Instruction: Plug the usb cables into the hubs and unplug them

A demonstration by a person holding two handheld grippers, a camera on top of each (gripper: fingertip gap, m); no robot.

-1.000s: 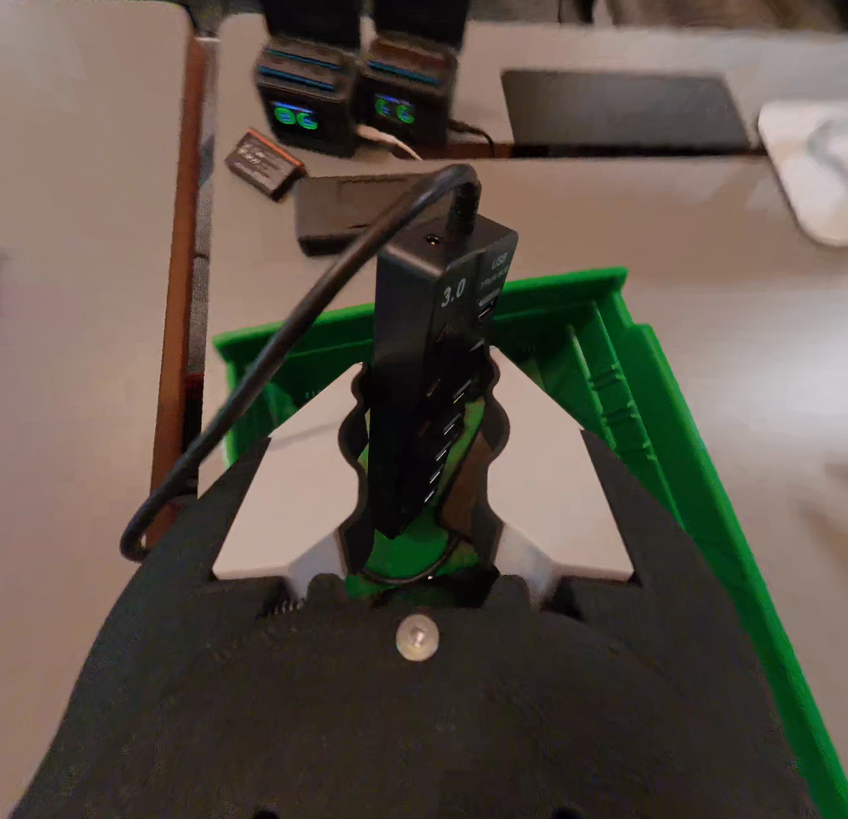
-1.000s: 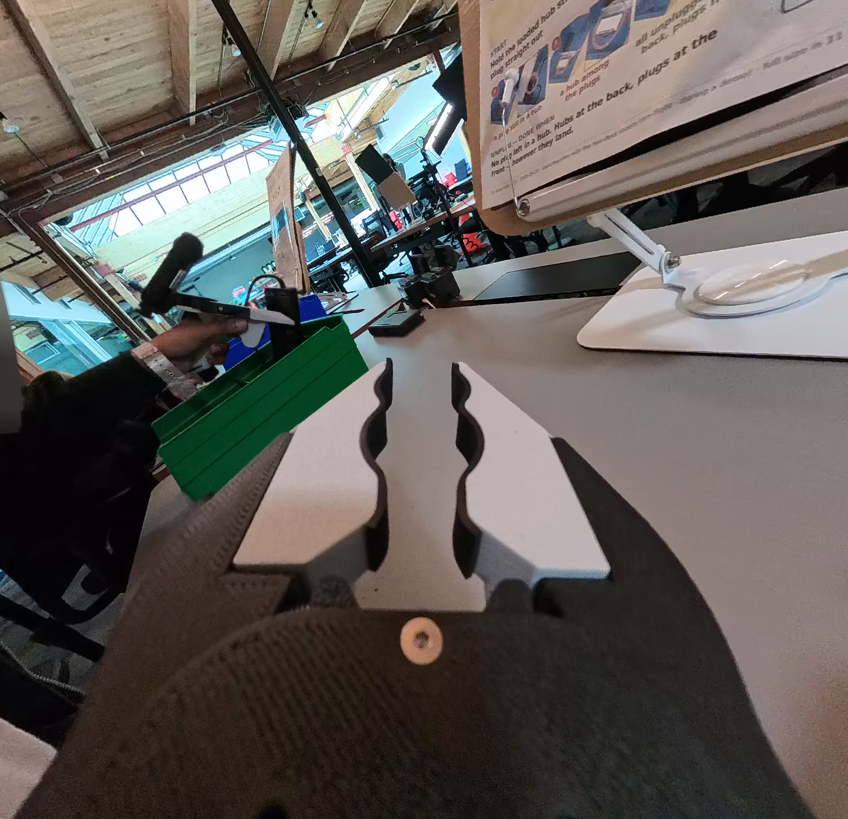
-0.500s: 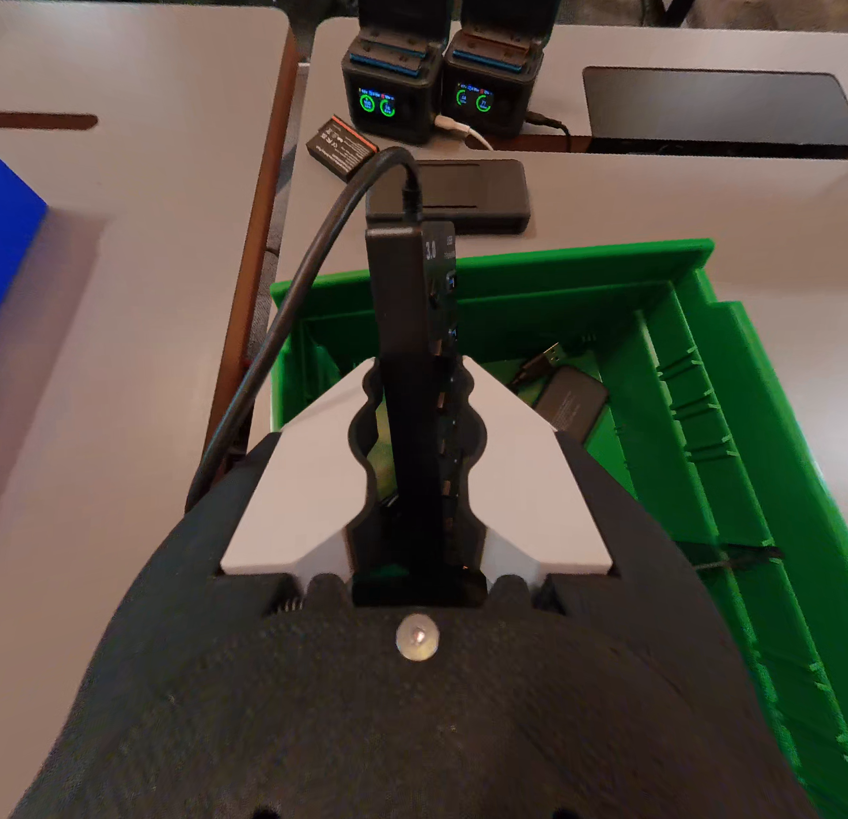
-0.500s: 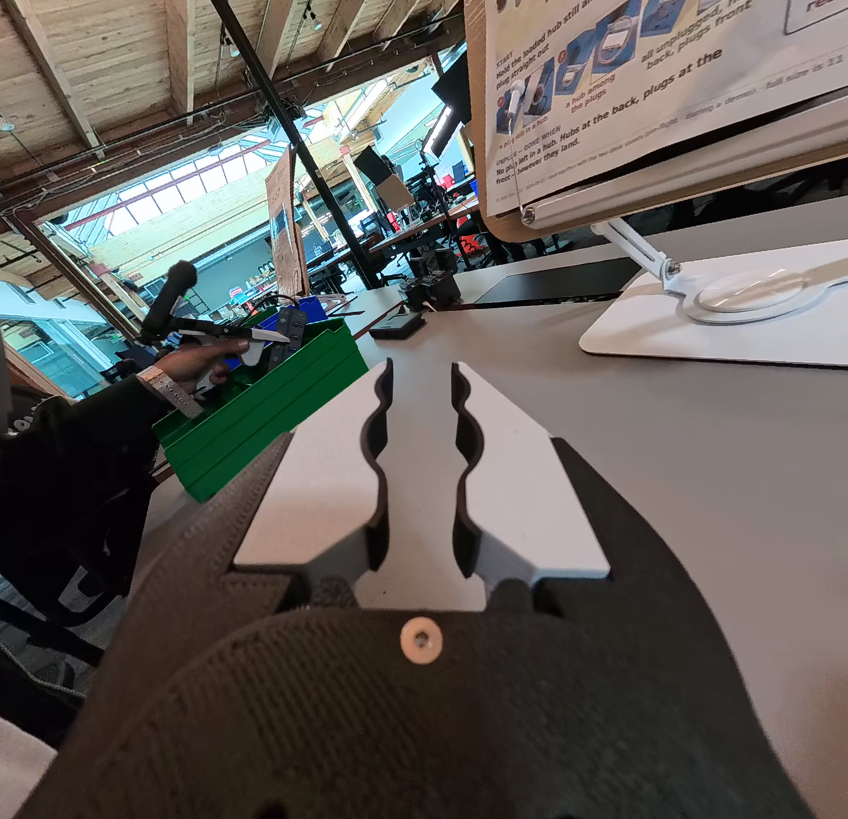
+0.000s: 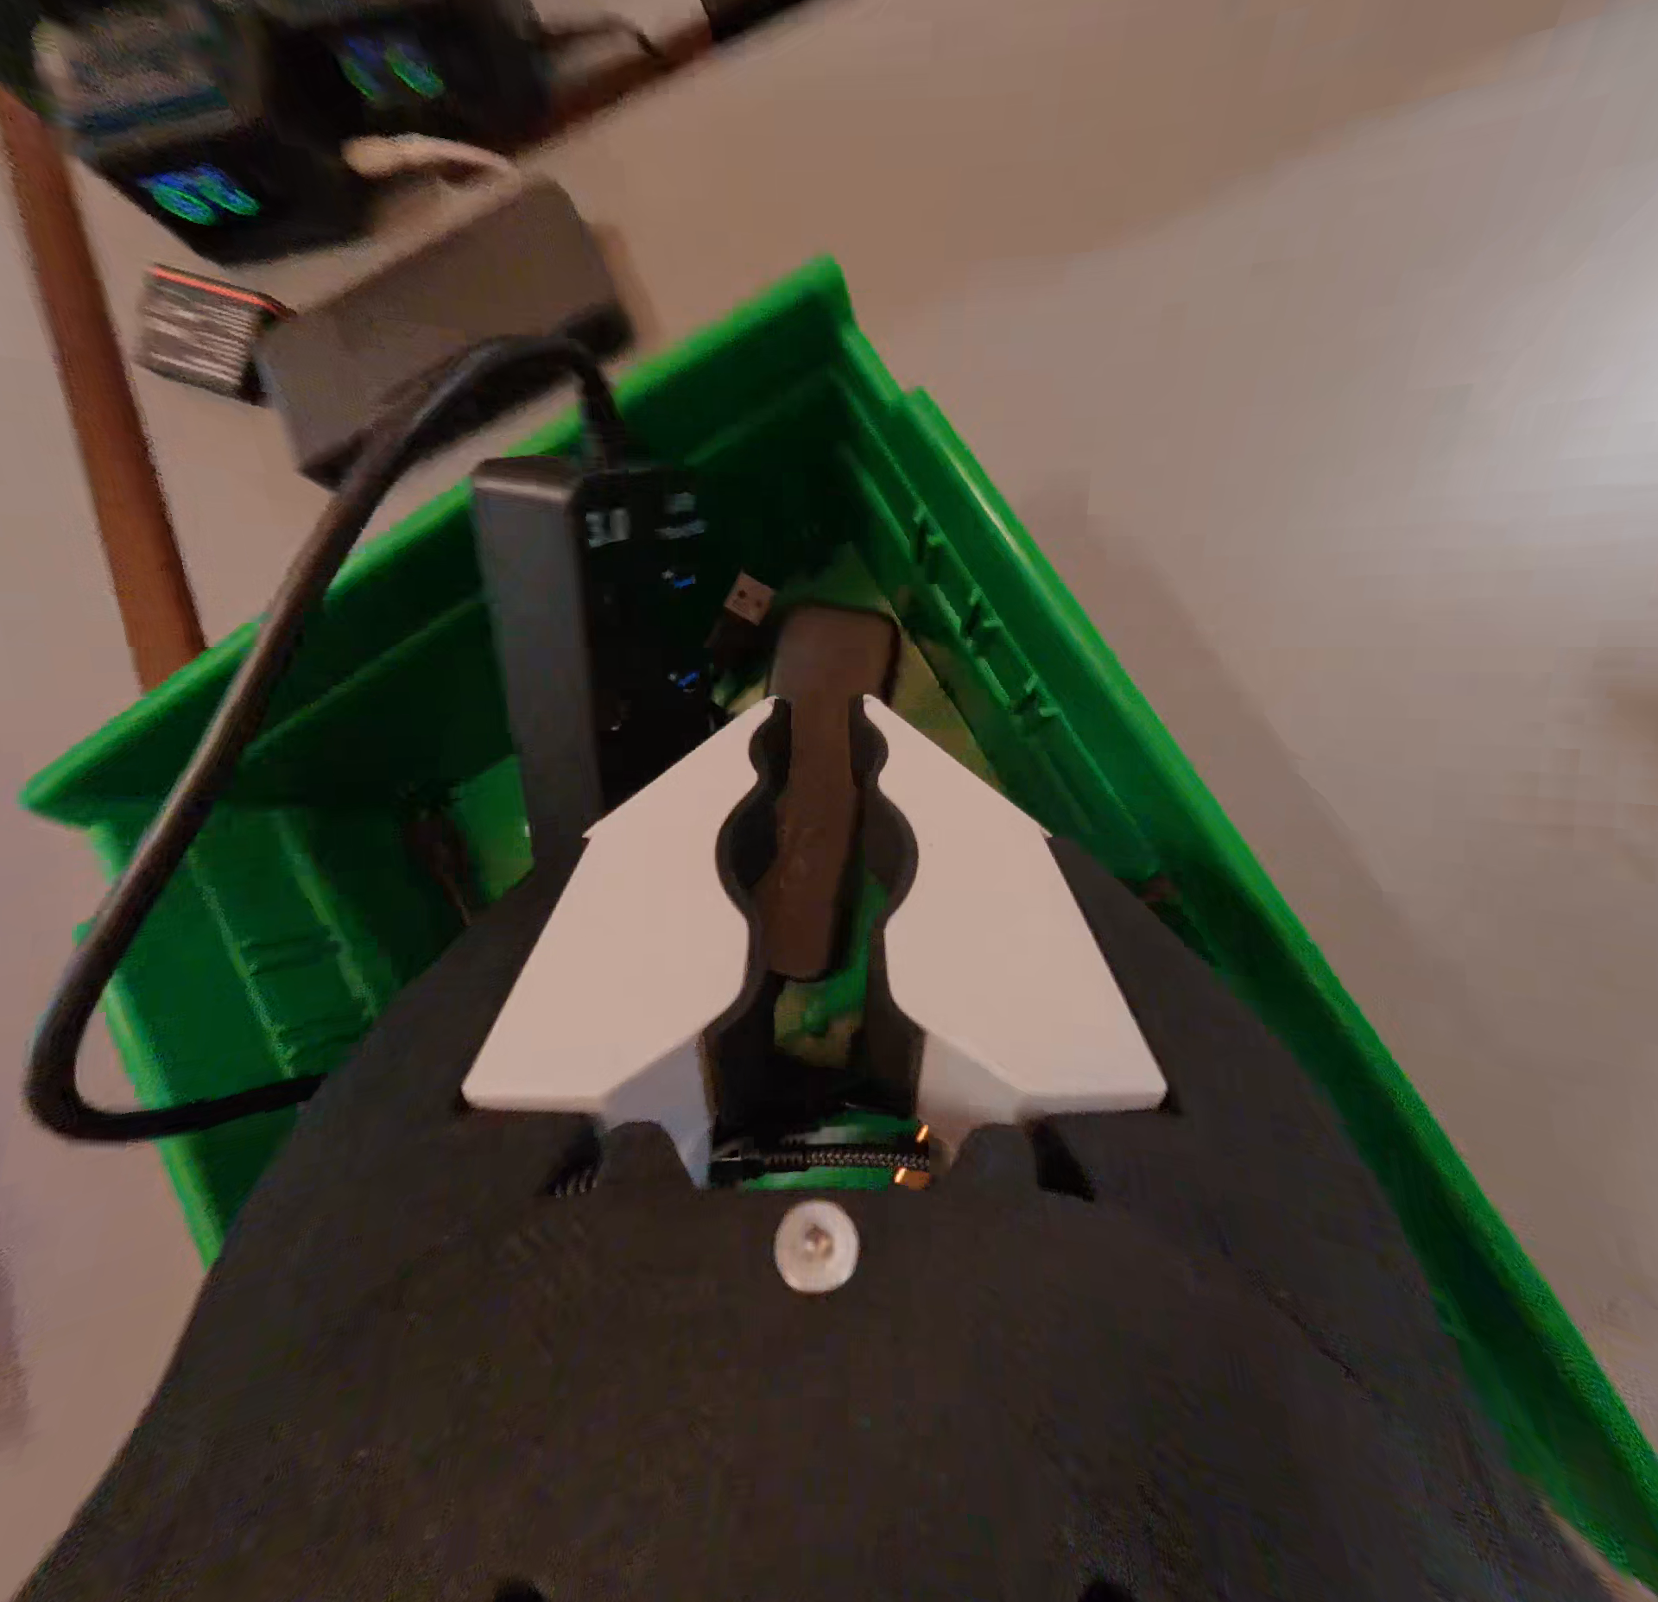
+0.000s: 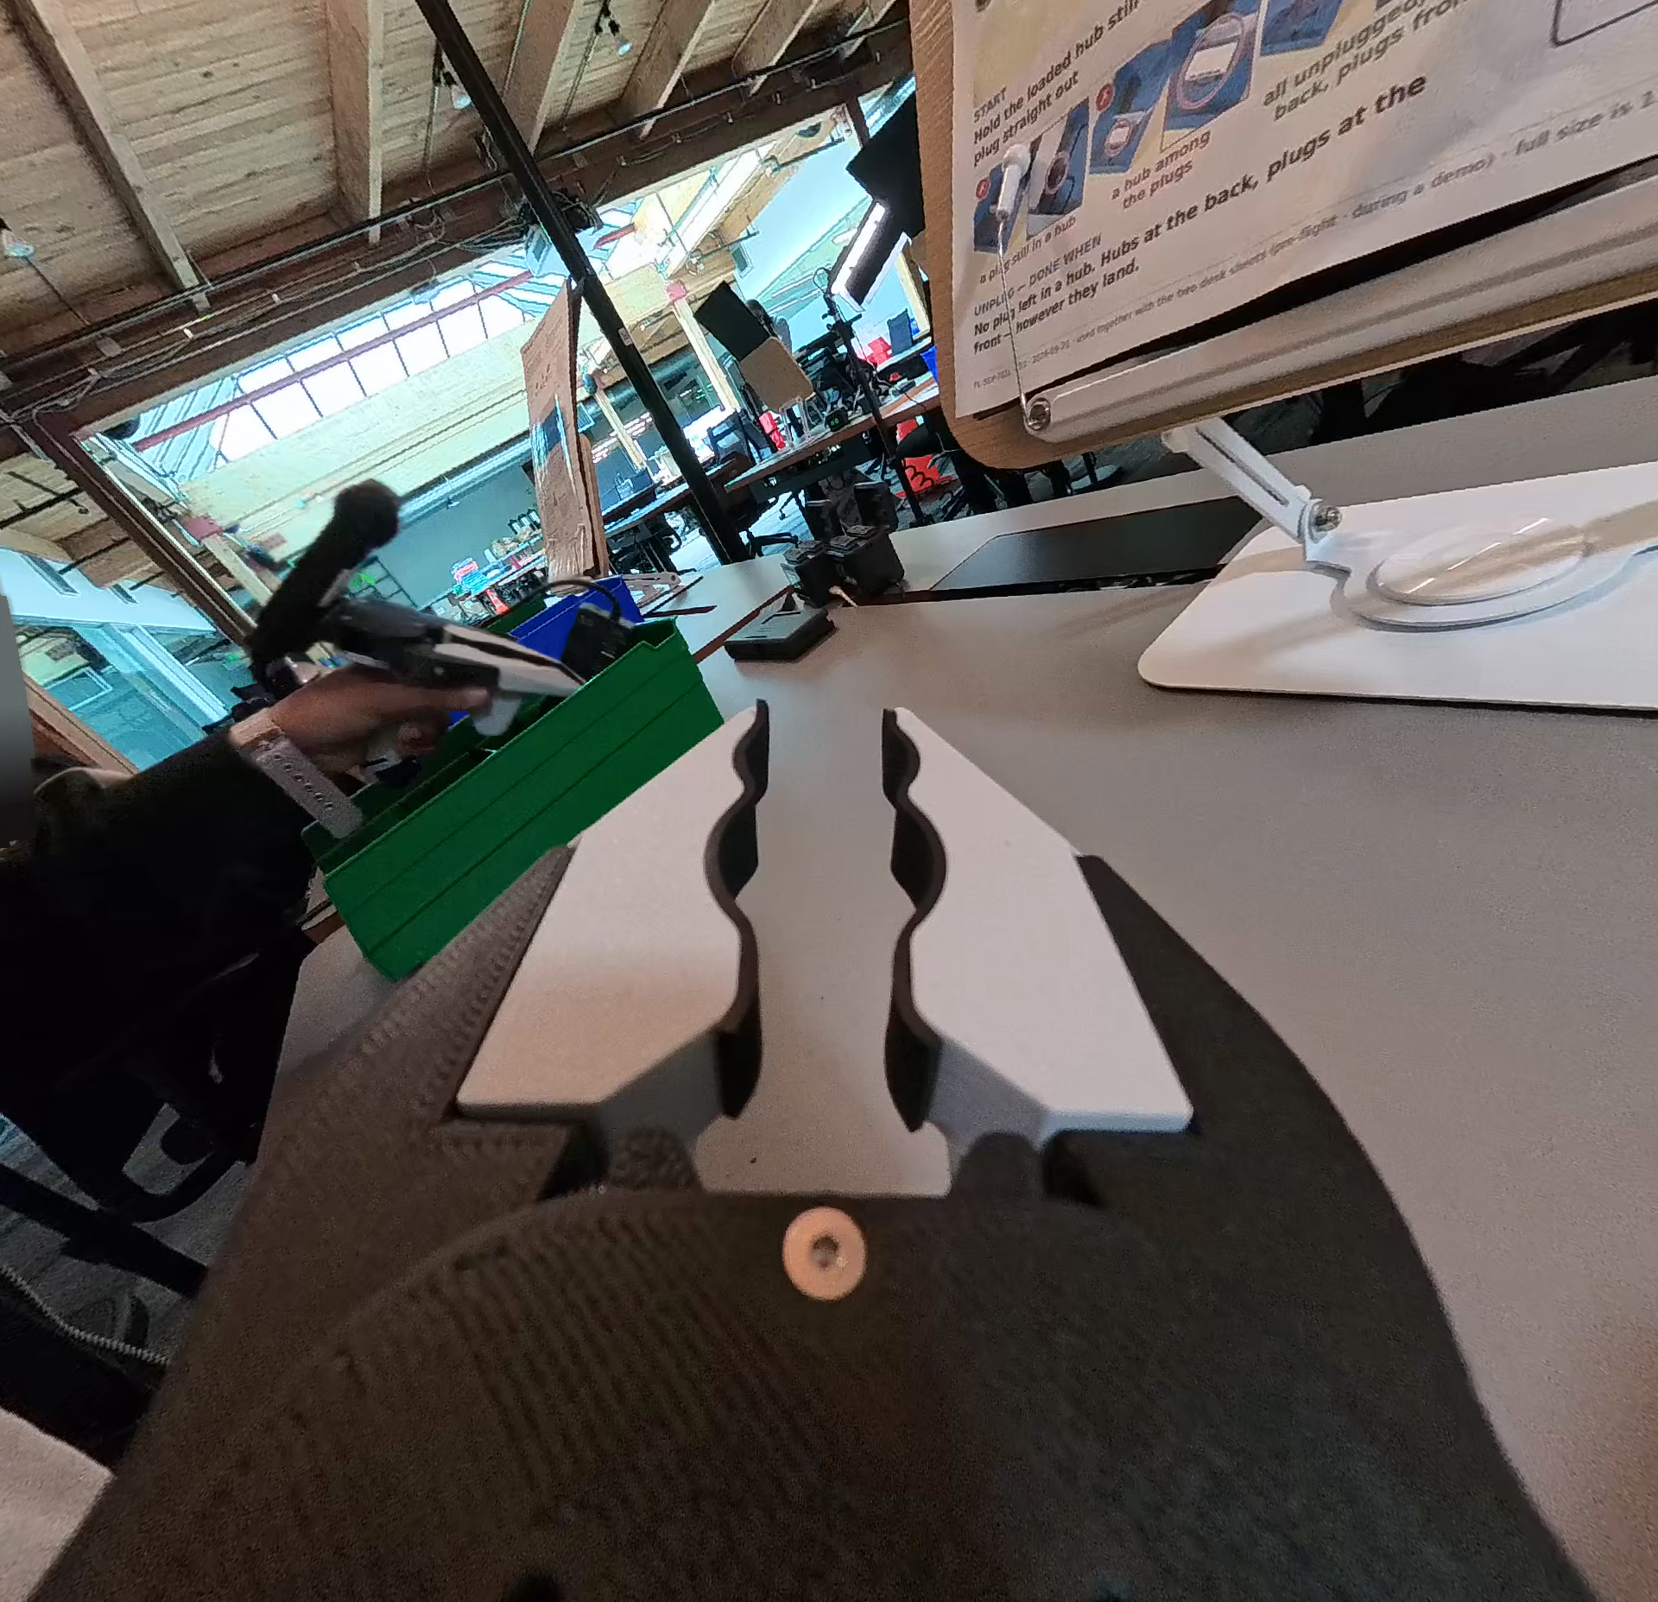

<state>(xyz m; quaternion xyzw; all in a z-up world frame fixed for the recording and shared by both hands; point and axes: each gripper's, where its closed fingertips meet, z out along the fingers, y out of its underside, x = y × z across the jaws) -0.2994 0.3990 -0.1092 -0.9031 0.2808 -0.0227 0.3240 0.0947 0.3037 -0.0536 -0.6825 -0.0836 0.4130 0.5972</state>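
Low over the green bin [image 5: 1032,626]: left gripper [image 5: 812,724], gap narrow. Too blurred to tell whether clamped on the brown box [image 5: 807,841] mid-frame or merely above it. Just left of the fingers, upright in the bin: black hub [image 5: 547,644], cable [image 5: 224,751] looping out at left. Likely to snag that loop and topple the hub on any lift. Only in the right wrist view: right gripper [image 6: 825,724], moderately parted, empty, above the table [image 6: 1256,841], well apart from the bin.

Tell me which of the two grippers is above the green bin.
The left gripper: its fingers point down into the green bin. The right gripper, open and empty, is over the grey table, apart from the bin.
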